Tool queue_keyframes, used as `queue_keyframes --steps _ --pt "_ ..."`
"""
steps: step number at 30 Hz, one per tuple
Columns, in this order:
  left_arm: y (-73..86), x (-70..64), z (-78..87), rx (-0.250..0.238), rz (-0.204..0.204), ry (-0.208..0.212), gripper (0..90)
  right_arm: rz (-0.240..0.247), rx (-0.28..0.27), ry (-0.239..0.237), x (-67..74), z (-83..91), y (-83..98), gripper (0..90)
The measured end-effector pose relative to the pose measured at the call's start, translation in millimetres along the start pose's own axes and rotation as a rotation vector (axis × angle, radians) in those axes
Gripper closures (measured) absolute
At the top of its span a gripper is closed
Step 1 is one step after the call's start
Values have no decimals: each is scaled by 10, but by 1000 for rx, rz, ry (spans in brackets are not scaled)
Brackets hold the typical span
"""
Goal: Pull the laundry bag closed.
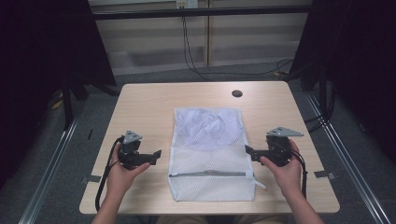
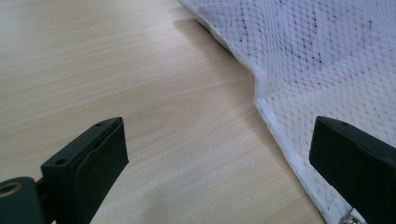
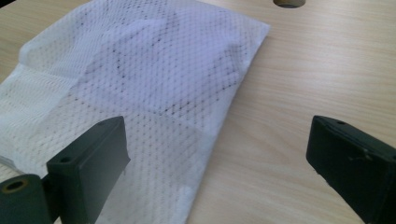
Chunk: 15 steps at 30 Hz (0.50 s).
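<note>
A white mesh laundry bag [image 1: 210, 154] lies flat in the middle of the wooden table [image 1: 144, 100], its zipper [image 1: 210, 174] running across near the person's edge and something pale bunched inside at the far end. The left gripper [image 1: 158, 155] and right gripper [image 1: 247, 150] hover on either side of it, jaws spread wide, holding nothing, pointing inward.

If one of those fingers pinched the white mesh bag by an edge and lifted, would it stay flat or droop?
The mesh bag would probably droop: it is thin netting lying limp on the table. The bulge of soft fabric inside near its far end would likely slide toward the low side. It looks light, and should neither roll nor tip.
</note>
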<state>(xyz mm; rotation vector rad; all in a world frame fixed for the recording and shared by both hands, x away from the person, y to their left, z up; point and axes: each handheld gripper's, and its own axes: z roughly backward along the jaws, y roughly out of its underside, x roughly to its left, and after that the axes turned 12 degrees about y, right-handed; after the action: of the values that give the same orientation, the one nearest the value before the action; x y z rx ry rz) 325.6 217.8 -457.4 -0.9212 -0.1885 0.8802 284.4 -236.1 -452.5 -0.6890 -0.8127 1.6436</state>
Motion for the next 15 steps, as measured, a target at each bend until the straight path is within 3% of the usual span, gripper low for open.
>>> queue_keyframes --steps 4,8,14,15 --pt "23 14 38 1 6 1 42 7 4 -22 66 -8 -15 47" --pt "58 31 73 10 7 -1 43 8 9 -74 182 -23 -59 43" --pt "81 41 113 1 36 14 46 18 21 -153 413 -97 -131 26" --pt "87 37 115 0 38 19 47 24 31 -192 506 -139 -150 16"
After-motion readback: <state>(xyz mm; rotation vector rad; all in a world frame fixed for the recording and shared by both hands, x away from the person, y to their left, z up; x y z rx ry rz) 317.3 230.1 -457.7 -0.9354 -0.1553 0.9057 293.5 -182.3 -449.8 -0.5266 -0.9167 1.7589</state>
